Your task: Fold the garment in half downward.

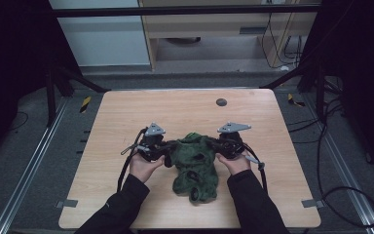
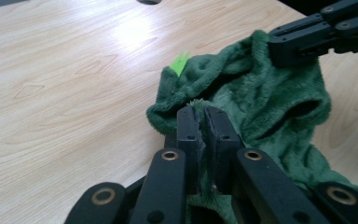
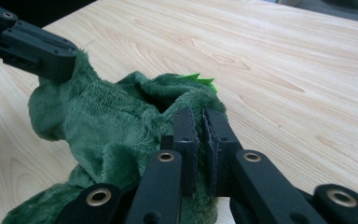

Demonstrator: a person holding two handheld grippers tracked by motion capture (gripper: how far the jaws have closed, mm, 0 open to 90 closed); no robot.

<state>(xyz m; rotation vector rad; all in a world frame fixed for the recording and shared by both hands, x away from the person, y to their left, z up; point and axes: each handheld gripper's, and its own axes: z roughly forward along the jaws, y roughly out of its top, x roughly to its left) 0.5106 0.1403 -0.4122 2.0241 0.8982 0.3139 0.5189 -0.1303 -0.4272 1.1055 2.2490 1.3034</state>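
Green fleece garment point(image 1: 194, 165) lies rumpled on the worktop point(image 1: 126, 117), near its front edge; the left gripper point(image 2: 204, 122) is clamped on one upper edge, the right gripper point(image 3: 199, 125) pinches the opposite edge; a bright green tag point(image 2: 180, 63) pokes out.

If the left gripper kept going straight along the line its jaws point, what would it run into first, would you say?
The left gripper is already shut on the green fleece garment, so more of that fleece comes first. Past it, the right gripper holding the far edge looks roughly in line, though depth is hard to judge.
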